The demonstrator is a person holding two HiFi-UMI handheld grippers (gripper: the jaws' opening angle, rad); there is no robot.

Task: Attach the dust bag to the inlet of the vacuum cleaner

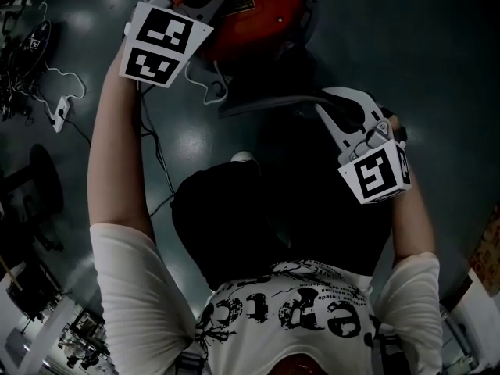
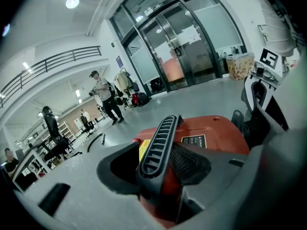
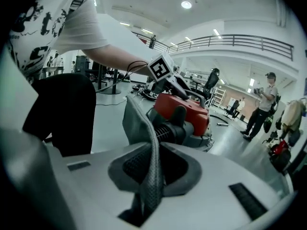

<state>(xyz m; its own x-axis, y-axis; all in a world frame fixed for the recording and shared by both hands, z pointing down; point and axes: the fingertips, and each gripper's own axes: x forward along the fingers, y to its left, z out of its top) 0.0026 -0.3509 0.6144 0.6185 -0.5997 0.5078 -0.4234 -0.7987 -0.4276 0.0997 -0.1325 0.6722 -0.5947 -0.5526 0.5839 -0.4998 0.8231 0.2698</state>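
Note:
In the head view the red vacuum cleaner [image 1: 258, 14] stands on the dark floor at the top. My left gripper [image 1: 205, 8] reaches onto its top. In the left gripper view that gripper [image 2: 156, 178] is shut on the vacuum's black ribbed handle [image 2: 160, 145], above the red body [image 2: 216, 138]. The grey dust bag [image 3: 136, 121] hangs from the black ribbed inlet collar [image 3: 168, 131] of the vacuum [image 3: 184, 109]. My right gripper [image 3: 151, 186] is shut on a fold of the bag's fabric. In the head view the bag [image 1: 266, 100] stretches between the vacuum and the right gripper [image 1: 328, 106].
A white power strip [image 1: 61, 112] and cables lie on the floor at the left. The person's black trousers [image 1: 250, 217] fill the middle of the head view. People stand in the hall [image 2: 103, 97] and glass doors [image 2: 192, 47] lie beyond the vacuum.

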